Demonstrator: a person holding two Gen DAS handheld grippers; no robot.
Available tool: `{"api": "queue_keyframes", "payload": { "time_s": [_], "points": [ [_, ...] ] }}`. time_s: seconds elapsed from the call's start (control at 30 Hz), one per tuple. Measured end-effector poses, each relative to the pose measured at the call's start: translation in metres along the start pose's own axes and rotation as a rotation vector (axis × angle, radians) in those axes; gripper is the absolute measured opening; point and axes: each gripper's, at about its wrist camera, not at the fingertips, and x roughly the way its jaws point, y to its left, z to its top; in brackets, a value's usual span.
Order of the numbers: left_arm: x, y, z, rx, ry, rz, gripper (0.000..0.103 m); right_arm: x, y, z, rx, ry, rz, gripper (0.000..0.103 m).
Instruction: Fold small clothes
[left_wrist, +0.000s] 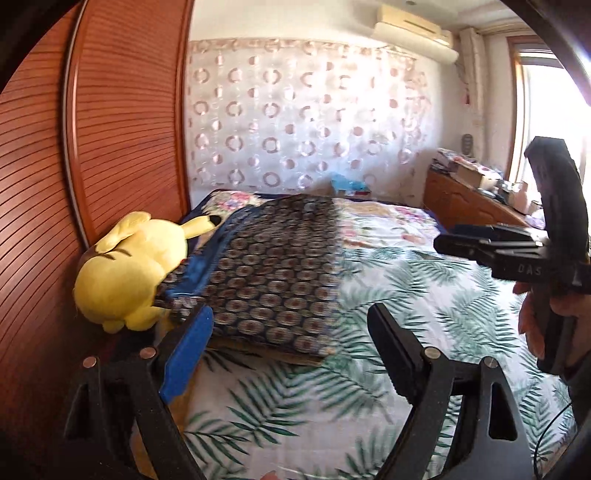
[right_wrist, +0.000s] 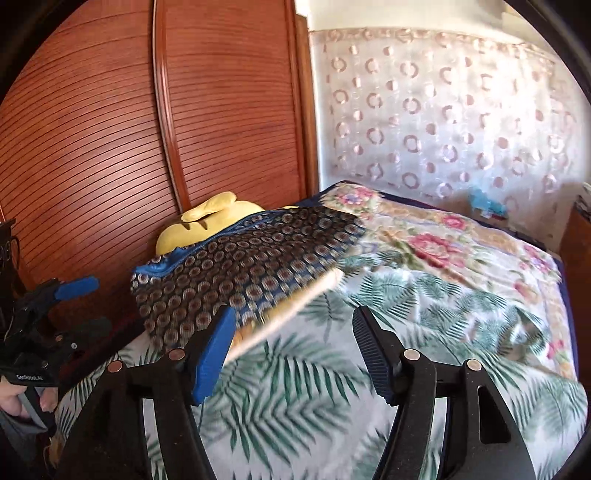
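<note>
Left wrist view: looks past the left gripper (left_wrist: 291, 314), spread wide with nothing between the pads, onto the cloth (left_wrist: 266, 273). Lies folded into a flat, roughly square packet on the leaf-print bed sheet (left_wrist: 332, 406), near the bed's left side. Rests on a pale stiff board (right_wrist: 295, 310), probably there to give a firm base and straight edges for the folds. Touches a yellow plush toy (left_wrist: 125, 269) along its far left edge, just in front of the wooden wardrobe (left_wrist: 110, 129); likely parked at that side to leave the open middle of the bed free for another piece.

Right wrist view: shows the right gripper (right_wrist: 294, 314) likewise parted and empty, hanging just short of the near corner of the board, pads clear of the fabric. Suggests the folding of this piece is done and let go, judging by the tidy outline and both sets of pads being free. Cannot tell from either view whether more clothes wait anywhere on the bed
</note>
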Motion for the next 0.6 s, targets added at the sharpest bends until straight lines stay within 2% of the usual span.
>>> {"api": "queue_keyframes", "payload": {
  "time_s": [0.1, 0.17, 0.33, 0.6],
  "points": [
    [-0.008, -0.019, -0.001, 0.015, -0.004, -0.036, 0.086, -0.027, 0.003, -0.017, 0.024, -0.008, -0.022, 0.069],
    [-0.014, -0.030, -0.002, 0.028, -0.011, -0.054, 0.086, -0.054, 0.008, -0.030, 0.029, -0.024, -0.060, 0.073],
    [-0.034, -0.065, -0.003, 0.066, -0.035, -0.100, 0.086, -0.110, 0.016, -0.058, 0.078, -0.056, -0.136, 0.074],
    [-0.059, -0.105, -0.001, 0.093, -0.052, -0.127, 0.086, -0.206, 0.031, -0.092, 0.173, -0.165, -0.314, 0.074]
  ]
}}
